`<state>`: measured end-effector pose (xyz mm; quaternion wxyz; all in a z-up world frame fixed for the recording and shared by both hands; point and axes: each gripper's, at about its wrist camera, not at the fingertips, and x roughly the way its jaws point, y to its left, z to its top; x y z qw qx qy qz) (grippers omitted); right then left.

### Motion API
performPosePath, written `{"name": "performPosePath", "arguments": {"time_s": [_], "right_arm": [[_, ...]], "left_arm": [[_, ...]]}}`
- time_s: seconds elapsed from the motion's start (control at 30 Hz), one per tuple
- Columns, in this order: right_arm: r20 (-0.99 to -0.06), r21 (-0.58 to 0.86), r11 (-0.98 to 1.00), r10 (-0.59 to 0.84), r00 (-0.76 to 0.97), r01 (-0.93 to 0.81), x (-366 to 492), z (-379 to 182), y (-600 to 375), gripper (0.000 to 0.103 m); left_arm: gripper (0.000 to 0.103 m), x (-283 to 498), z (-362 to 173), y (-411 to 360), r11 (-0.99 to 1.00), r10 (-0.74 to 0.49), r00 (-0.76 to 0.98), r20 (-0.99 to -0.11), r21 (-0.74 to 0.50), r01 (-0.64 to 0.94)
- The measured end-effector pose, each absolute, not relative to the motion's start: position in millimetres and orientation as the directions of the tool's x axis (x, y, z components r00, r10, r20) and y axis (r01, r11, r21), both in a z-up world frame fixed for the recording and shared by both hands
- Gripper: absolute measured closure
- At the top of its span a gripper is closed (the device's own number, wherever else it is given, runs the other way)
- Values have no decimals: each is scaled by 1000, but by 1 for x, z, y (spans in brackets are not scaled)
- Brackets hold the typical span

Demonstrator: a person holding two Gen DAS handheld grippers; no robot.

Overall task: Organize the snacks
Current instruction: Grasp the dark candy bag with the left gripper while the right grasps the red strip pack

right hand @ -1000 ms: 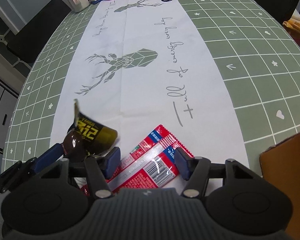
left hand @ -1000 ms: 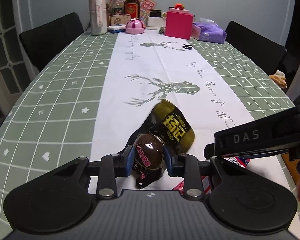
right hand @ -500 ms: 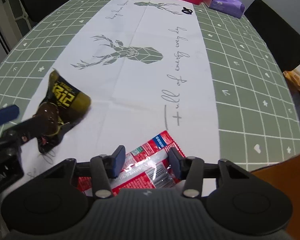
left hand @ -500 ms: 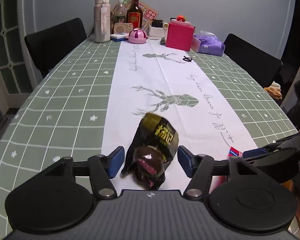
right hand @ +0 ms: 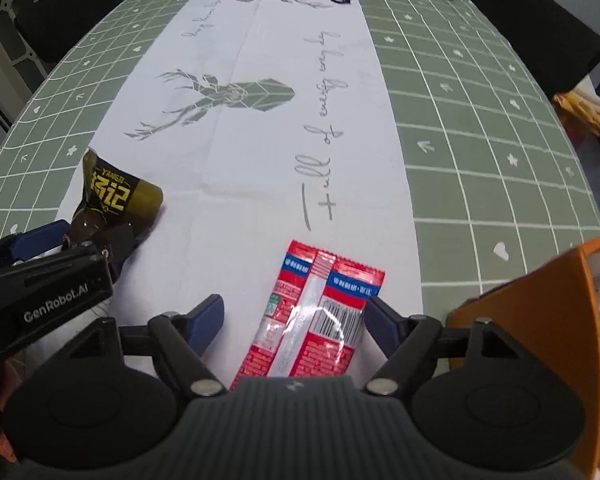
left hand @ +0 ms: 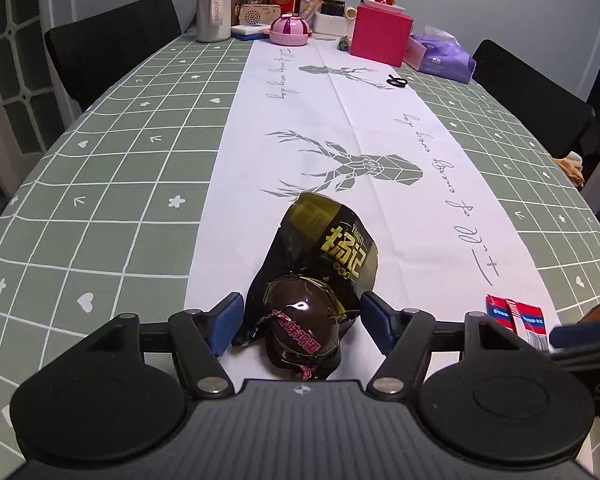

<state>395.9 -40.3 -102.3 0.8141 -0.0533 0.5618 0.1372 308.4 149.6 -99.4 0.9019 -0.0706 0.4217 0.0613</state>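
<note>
Dark snack pouch [left hand: 320, 280] with yellow lettering lies on white runner [left hand: 340, 120] at near end of tabletop [left hand: 120, 160], between fingers of left tongs [left hand: 302, 322], spread apart, not gripping. Red snack packet [right hand: 316, 312] lies flat to its right, between fingers of right tongs [right hand: 294, 320], also spread wide. Orange container [right hand: 540, 320] just right of packet. Pink box [left hand: 380, 34], bottles at far end.

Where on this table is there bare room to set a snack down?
The white runner is bare from the dark snack pouch up to the black hair tie; the green checked cloth is bare on both sides. Crowded: the far end around the pink box.
</note>
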Motion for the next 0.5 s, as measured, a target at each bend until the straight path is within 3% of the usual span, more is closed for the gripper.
{"name": "performPosePath", "arguments": {"time_s": [0.13,0.27,0.5], "right_arm": [[-928,45,959,144,344,-278,390,-108,-40,29],[-918,34,948,155,365,-317,380,-104,-38,45],[-908,31,914,196,371,-406,354,-102,-38,54]], "left_arm": [[34,307,-101,148,986,51,633,-772,-63,-156],[39,302,-102,147,983,53,625,-779,-70,-170],[43,276,-97,131,981,75,564,-822,-40,-190]]}}
